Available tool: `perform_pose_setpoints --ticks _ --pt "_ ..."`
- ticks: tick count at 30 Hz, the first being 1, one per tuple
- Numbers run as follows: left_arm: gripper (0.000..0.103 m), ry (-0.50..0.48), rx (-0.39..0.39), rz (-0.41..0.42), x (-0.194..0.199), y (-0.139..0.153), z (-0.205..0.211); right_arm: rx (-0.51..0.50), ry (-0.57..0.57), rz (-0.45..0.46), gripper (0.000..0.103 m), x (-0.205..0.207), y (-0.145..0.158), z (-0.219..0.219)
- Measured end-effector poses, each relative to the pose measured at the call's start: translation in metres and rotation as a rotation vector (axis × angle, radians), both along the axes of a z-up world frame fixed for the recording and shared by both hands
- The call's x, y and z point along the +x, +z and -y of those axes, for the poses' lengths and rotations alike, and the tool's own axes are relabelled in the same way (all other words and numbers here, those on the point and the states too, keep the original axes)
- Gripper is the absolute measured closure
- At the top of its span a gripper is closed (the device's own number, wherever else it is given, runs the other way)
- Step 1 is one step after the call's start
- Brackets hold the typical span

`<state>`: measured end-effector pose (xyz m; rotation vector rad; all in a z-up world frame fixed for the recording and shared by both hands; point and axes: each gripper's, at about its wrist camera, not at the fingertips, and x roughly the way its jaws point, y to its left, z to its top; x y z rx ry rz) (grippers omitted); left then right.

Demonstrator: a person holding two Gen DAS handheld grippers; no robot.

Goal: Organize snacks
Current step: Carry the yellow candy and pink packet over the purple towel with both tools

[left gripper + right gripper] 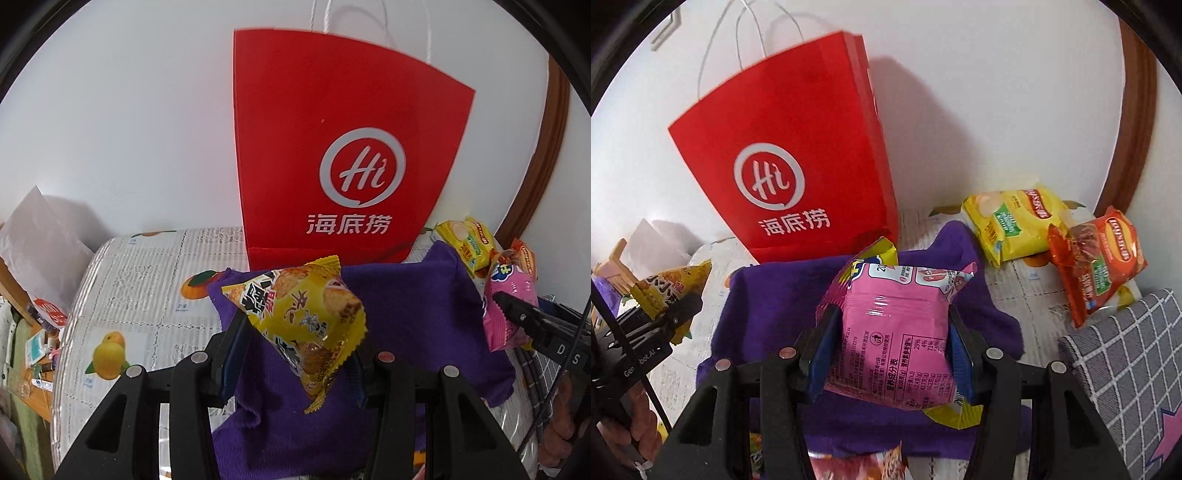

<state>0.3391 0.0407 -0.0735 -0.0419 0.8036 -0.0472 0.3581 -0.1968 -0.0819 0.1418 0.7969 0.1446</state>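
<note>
Both wrist views angled down, close, sharing red bag (332, 147)

Brightness: both views evenly lit, colours vivid, soft indoor light.
Shadows: the tall red paper bag with a white logo (798, 147) throws a soft grey shadow rightward onto the plain white wall (979, 92).
Glare: bright streaks on the glossy pink plastic snack packet (890, 325); the bag's left edge glows (236, 110).
Distortion: strong fisheye bending; black corners.
Focus: slight softness at edges; nearby black gripper frames slightly soft.
</note>
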Motion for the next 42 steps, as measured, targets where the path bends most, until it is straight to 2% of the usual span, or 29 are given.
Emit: perform_pose_setpoints --ticks 4,11,21,42 --pt "0.059 0.003 0.003 -0.008 0.013 -0.008 -0.003 0.007 0.002 -0.009 0.049 0.013 -0.01 -0.004" --pt "0.059 0.014 -0.058 -0.018 0.034 -0.02 -0.011 0.021 0.001 -0.021 0.048 0.035 -0.023 -0.008" --pt "0.059 0.019 -0.009 -0.064 0.05 -0.04 -0.004 0.015 -0.002 -0.049 0.048 0.055 -0.044 -0.009" --pt "0.059 0.025 -0.021 -0.101 0.055 -0.063 -0.007 0.02 0.02 -0.13 0.047 0.07 -0.071 -0.011"
